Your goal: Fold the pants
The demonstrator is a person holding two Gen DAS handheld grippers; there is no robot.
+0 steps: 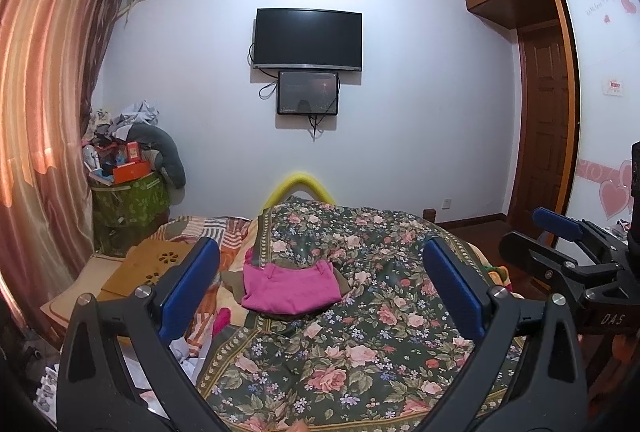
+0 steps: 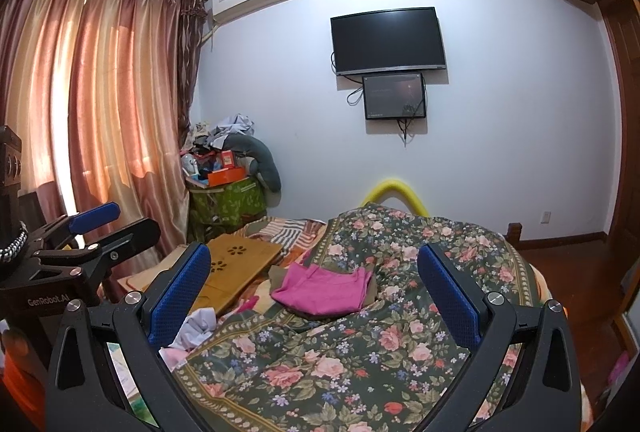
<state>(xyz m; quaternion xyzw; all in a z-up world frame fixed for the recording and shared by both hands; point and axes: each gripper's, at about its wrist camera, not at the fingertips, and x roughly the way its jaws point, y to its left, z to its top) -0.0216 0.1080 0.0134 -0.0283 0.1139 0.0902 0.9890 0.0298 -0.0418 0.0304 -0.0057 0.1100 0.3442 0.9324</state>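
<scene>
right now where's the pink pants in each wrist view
Left wrist: the pink pants lie folded on the floral quilt, just left of centre, between the open jaws.
Right wrist: the pink pants sit at centre, nearer the left finger.
Shared landmark: the yellow foam arch behind the quilt, beyond the pants.
</scene>
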